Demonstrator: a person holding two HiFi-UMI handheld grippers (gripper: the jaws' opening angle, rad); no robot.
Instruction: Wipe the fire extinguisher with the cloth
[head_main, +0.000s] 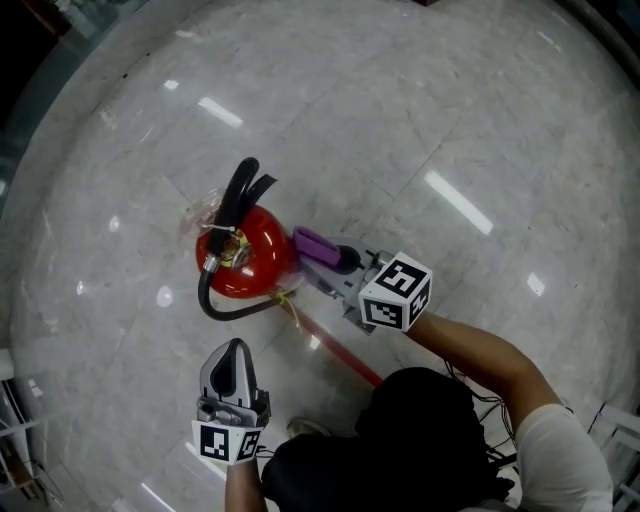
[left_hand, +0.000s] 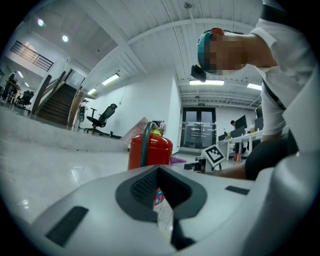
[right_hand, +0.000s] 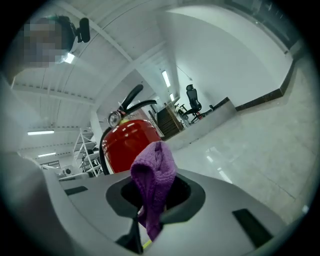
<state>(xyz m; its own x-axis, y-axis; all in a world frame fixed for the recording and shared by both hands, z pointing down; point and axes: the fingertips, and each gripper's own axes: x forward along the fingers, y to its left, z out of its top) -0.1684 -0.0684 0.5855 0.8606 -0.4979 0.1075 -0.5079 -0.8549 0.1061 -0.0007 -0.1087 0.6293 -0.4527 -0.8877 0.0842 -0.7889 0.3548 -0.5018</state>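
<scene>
My left gripper (head_main: 236, 350) sits near, pressed together and empty; my right gripper (head_main: 346, 260) pinches the fuzzy purple cloth (head_main: 313, 243) just right of the glossy red fire extinguisher (head_main: 255, 265).

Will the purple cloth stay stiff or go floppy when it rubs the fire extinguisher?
Probably floppy: the cloth droops and folds where the right hand-held gripper pinches it. It looks fuzzy, so likely light and not slippery.

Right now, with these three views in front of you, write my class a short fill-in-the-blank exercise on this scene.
1. The right gripper is shut on a ____ cloth.
2. The body of the fire extinguisher is coloured ____.
3. The left gripper has its jaws together and holds ____.

Missing words: purple; red; nothing.
</scene>
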